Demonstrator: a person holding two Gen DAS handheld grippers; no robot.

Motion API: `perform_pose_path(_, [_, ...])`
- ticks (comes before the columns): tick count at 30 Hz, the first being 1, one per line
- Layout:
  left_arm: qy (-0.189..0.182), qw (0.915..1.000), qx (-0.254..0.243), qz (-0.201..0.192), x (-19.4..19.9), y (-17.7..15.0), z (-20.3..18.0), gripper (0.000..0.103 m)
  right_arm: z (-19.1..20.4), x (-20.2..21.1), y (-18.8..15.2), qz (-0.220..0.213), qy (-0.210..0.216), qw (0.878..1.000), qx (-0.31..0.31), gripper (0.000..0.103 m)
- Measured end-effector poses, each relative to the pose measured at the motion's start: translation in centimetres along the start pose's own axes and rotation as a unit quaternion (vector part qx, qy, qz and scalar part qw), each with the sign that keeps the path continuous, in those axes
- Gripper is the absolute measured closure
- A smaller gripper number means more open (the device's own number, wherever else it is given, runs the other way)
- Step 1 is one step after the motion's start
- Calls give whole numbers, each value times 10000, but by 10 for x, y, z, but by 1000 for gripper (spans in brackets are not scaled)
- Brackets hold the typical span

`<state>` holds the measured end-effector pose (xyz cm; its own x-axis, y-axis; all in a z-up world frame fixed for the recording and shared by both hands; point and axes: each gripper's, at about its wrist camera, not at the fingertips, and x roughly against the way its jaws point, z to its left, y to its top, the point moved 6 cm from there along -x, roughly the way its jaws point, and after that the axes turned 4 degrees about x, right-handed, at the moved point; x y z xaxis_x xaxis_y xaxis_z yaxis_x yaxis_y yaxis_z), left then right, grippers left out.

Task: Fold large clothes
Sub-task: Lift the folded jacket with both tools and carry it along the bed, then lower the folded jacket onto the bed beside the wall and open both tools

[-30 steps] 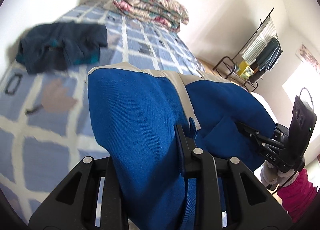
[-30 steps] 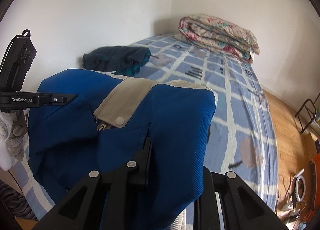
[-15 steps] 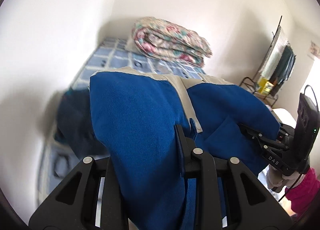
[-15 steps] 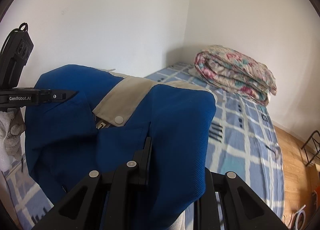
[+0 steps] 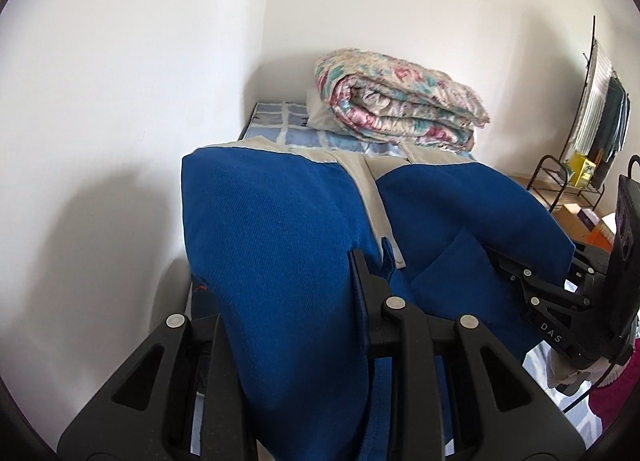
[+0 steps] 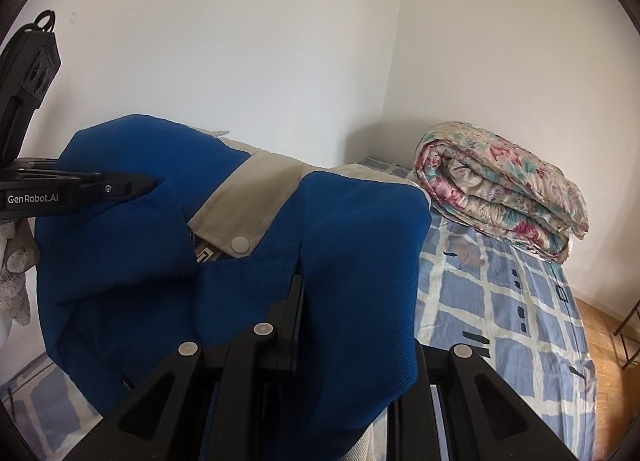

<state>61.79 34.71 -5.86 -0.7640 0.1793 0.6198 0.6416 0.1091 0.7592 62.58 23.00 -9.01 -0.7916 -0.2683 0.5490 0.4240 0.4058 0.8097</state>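
A blue jacket with beige trim and a white snap hangs in the air between both grippers, above the bed. My left gripper is shut on one bunched side of it; cloth bulges over and hides its left finger. My right gripper is shut on the other side of the jacket, its right finger buried under the fabric. Each view shows the other tool: the right gripper pinching cloth at the right edge, the left gripper pinching cloth at the left. A gloved hand holds the left tool.
A folded floral quilt lies at the head of the bed, which has a blue checked sheet. White walls meet in a corner close behind. A metal rack with hanging clothes stands at the right, over wooden floor.
Both grippers have swung sideways together with the jacket still held. The views now face the wall corner and quilt; the dark clothes on the bed have left the frame.
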Motion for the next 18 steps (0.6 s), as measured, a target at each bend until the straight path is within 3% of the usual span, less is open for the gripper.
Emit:
perform_pose_path(8, [434,9966,-389,587,-64,-47,9,78,2,-75,-52,595,207,9976,-276,86])
perform_pose_path(18, [691,9936,-618,647,-72,-65,10,75,-24,-96,-90,858,528,9909,-897,79])
